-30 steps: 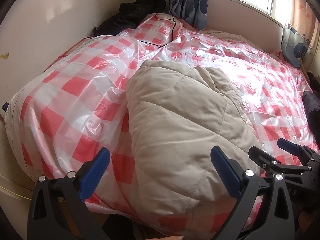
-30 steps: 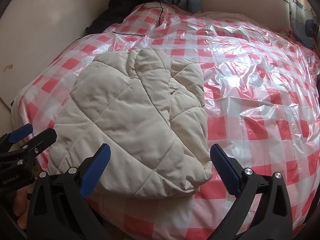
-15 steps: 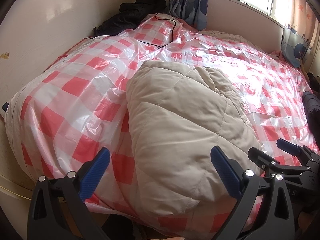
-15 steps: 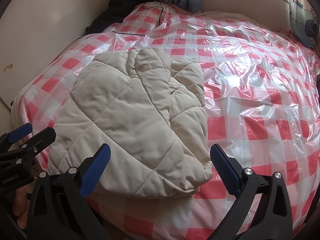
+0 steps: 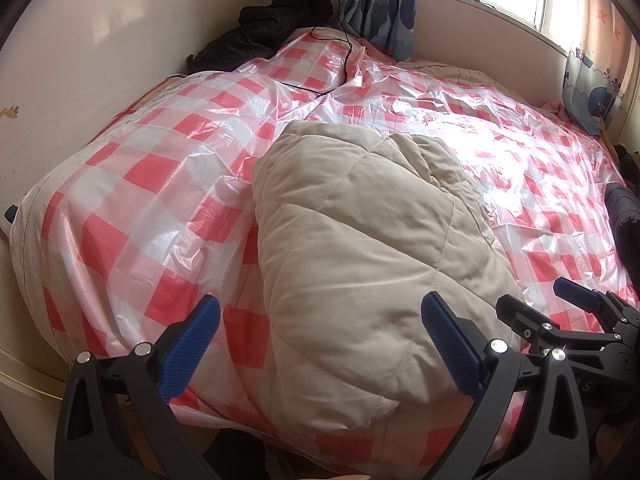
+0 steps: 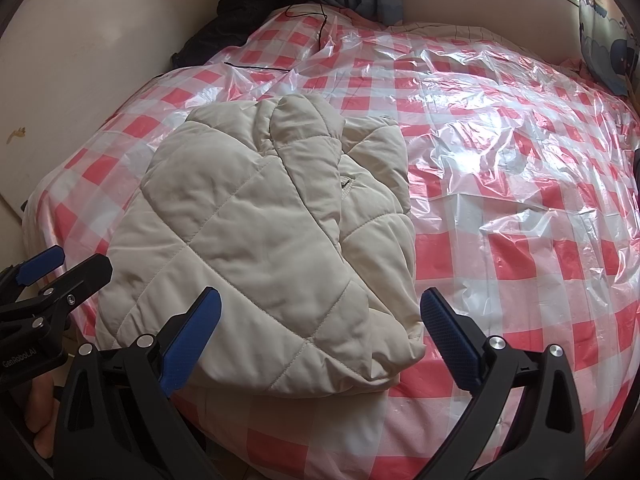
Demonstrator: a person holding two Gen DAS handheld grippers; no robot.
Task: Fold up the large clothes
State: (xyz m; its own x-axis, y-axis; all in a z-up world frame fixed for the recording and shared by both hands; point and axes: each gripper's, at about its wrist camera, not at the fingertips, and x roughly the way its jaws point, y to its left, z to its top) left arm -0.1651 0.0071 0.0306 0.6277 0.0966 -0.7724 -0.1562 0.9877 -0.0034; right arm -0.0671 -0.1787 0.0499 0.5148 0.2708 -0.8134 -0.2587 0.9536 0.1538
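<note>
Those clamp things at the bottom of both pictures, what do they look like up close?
Each is a matte black plastic frame that forks into two long fingers. The left gripper and right gripper both carry textured blue pads on the inner finger faces and round silver screw heads at the joints. White lettering marks the left one's body in the right wrist view. No cables show.

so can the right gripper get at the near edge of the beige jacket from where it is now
Probably yes: the right gripper is open, and the beige jacket lies just ahead of it on the checked plastic sheet, with nothing between.
</note>
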